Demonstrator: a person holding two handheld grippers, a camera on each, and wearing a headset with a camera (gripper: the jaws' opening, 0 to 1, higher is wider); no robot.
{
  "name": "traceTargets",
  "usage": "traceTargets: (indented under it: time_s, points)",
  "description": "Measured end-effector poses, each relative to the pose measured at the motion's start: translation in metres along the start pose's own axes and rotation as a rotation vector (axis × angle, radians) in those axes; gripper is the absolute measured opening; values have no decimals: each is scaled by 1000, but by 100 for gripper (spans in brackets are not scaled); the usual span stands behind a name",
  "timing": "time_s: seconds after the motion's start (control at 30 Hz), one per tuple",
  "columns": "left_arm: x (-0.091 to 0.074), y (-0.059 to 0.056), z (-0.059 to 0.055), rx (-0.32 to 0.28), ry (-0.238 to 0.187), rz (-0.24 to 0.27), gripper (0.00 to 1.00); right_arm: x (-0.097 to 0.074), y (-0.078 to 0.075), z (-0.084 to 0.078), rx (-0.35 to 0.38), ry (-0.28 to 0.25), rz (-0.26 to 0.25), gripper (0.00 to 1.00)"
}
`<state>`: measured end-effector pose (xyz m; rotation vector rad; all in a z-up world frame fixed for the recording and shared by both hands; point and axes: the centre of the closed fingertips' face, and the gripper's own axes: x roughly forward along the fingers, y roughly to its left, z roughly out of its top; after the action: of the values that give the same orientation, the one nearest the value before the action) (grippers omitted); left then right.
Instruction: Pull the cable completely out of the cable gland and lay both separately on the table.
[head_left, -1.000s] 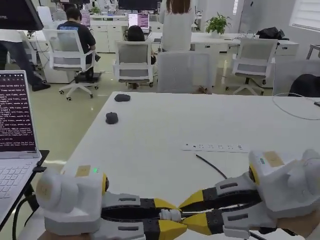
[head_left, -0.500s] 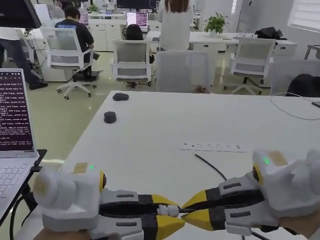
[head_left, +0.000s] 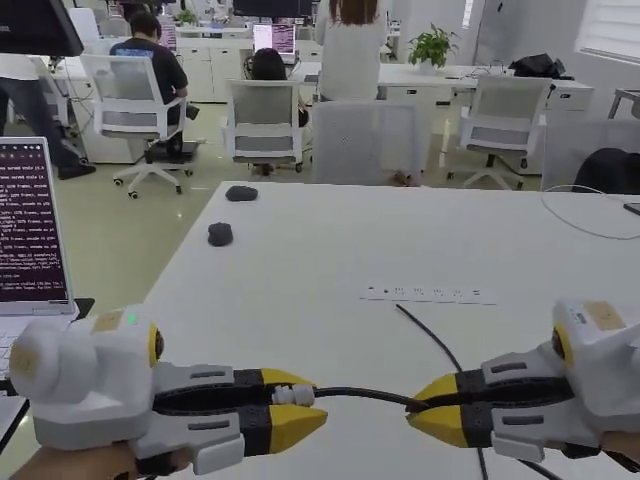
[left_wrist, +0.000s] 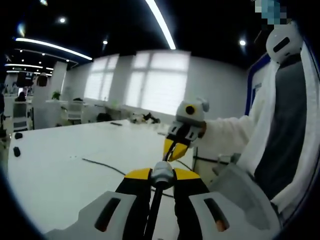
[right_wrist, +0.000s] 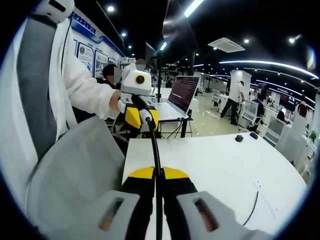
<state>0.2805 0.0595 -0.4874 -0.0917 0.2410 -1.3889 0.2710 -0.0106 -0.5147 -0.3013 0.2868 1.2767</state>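
Both tools held low over the near edge of the white counter (head_left: 330, 250), tips facing each other and apart. Left tool (head_left: 312, 401) clamped narrow on the white cable gland (head_left: 290, 396), which sits between its yellow tips, off the counter. Right tool (head_left: 415, 407) pinched tight on the black cable (head_left: 365, 393). Cable spans the gap between the tools in a shallow arc. In the left gripper view the cable gland (left_wrist: 163, 175) sits at the jaw tips, and a dark line runs back between the jaws behind it, so the cable is not out of the gland. Past the right tool, the cable trails across the counter toward the power strip (head_left: 430, 295). Mouse (head_left: 220, 234) far left on the counter; laptop (head_left: 30, 230) open on a stand beside it.
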Motion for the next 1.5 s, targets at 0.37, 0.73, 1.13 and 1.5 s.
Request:
traceTargets:
  time_s: [0.37,0.73,1.13,1.5]
  points:
    - [3,-3,-2,6,9,-7,17,1,0,-4,9,19,-4,4]
    - [13,-4,-13,5,45,-5,17,15,2,35,-22,-64,24,10]
    - [16,-11,-7,0,24,-31,17,45,19,33,-62,-19,89,10]
    - [14,-13,-9,-6,27,-45,17,47,21,29,-63,-16,96,5]
